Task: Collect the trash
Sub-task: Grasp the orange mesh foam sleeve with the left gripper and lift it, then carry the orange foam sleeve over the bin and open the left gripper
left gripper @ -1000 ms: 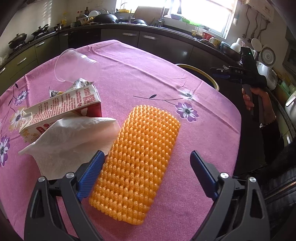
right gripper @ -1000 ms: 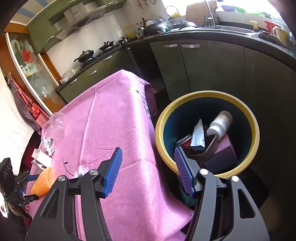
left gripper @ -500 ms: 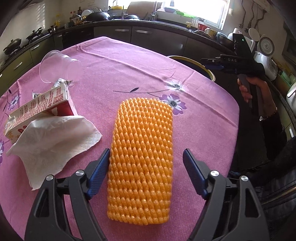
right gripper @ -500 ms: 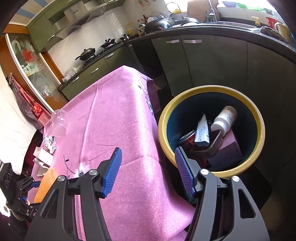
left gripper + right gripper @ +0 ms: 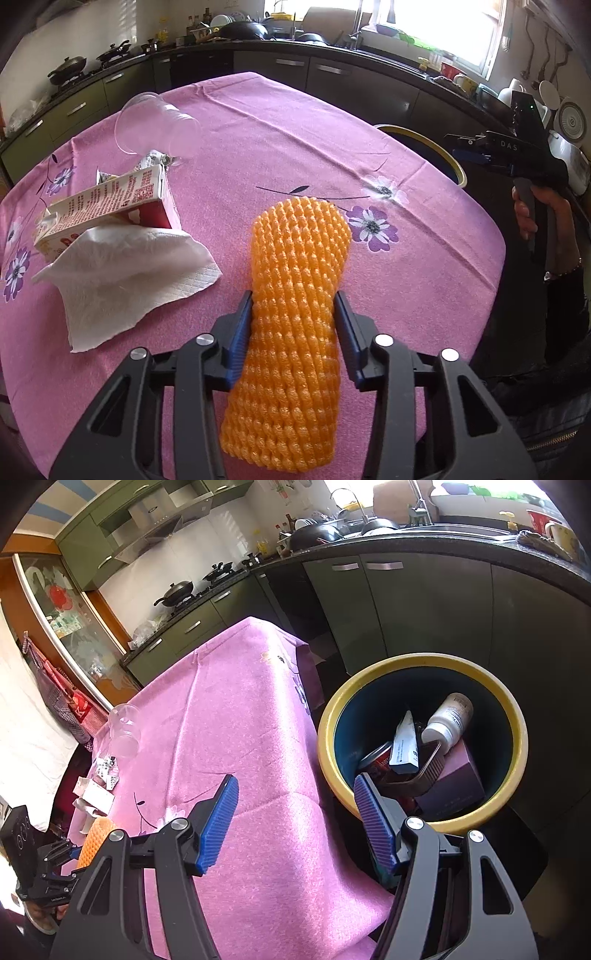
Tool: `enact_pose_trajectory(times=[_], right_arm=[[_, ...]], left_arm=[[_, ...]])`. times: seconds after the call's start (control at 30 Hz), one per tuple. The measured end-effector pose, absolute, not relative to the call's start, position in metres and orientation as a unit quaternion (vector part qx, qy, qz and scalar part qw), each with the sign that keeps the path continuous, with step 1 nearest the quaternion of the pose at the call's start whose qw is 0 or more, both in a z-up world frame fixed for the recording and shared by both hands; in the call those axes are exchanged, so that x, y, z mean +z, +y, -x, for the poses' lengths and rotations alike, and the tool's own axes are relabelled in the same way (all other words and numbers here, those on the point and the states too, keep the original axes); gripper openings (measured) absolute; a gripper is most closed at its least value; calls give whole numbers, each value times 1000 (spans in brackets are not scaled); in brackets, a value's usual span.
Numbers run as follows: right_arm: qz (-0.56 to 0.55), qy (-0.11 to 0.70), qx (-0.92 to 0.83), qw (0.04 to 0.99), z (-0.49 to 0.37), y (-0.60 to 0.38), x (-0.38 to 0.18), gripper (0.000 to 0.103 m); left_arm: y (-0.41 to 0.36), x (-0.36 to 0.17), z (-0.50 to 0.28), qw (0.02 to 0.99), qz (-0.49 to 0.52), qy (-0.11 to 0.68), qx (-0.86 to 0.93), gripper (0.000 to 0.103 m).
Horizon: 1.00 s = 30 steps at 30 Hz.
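Left tool (image 5: 293, 328) jaws have just been closing; pads now squeeze the orange foam net (image 5: 295, 325), which lay loose between wide jaws a sec ago. Net's still on the pink worktop (image 5: 295, 140). Right tool (image 5: 295, 823) open, empty, beside the bin (image 5: 513, 716). Pickup looks secured, so next is lift & carry to the bin.

Tissue (image 5: 122, 273) covers the near end of the milk carton (image 5: 107, 206). Table edge hides most of the bin (image 5: 424, 147) in left view. Carton print too small to read. Right-view bin (image 5: 421, 664): items under the purple box (image 5: 458, 779) hidden.
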State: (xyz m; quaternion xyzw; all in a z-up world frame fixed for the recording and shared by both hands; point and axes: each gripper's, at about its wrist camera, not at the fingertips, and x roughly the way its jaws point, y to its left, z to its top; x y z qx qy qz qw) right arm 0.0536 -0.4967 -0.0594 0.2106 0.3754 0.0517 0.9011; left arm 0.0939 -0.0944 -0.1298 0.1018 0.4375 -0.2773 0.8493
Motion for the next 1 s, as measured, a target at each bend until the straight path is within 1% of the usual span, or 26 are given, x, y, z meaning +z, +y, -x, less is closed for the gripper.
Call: enact_pose_trajectory(times=[0.07, 0.13, 0.17, 0.37, 0.53, 0.73, 1.0], right_arm=[[-210, 375, 54, 901, -53, -496, -59, 65], [-210, 375, 53, 901, -53, -496, -59, 65], [-211, 374, 53, 901, -53, -496, -59, 65], [-214, 368, 50, 903, -49, -499, -56, 65], [-219, 347, 28, 911, -39, -516, -46, 66], [-224, 315, -22, 922, -13, -551, -33, 67], [-255, 300, -65, 917, 23, -599, -43, 68]], left_arm=[[-94, -124, -90, 855, -95, 428, -278, 21], [-93, -117, -86, 856, -86, 424, -284, 14], [-93, -114, -84, 855, -84, 422, -289, 13], [-106, -89, -74, 851, -74, 404, -328, 12], [-147, -64, -88, 839, -80, 389, -373, 12], [-250, -59, -134, 793, -98, 406, -444, 13], [-403, -87, -192, 759, -136, 435, -465, 13]])
